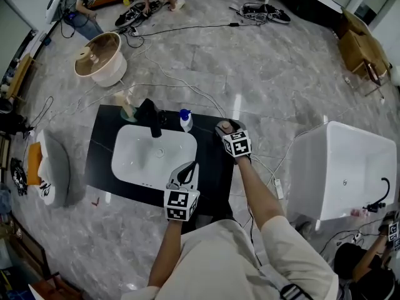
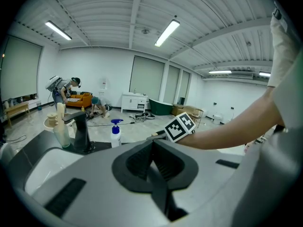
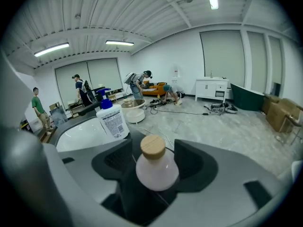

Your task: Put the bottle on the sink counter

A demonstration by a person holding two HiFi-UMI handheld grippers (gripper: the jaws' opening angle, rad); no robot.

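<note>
The basin (image 1: 153,158) sits in the left and middle of the bench (image 1: 100,144). Behind it, along the far edge, stand the dispenser (image 1: 127,108) near the far left corner, the faucet (image 1: 150,119) to its right, then the pump bottle (image 1: 185,120). The bottle (image 1: 224,128) stands near the far right corner, between the spread jaws of the right gripper (image 3: 152,163).

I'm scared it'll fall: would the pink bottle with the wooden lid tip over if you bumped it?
Probably not easily: the pink bottle looks squat and wide-bellied, standing upright on the counter. Its smooth sides might slip when gripped. Knocked over, it would likely roll.
</note>
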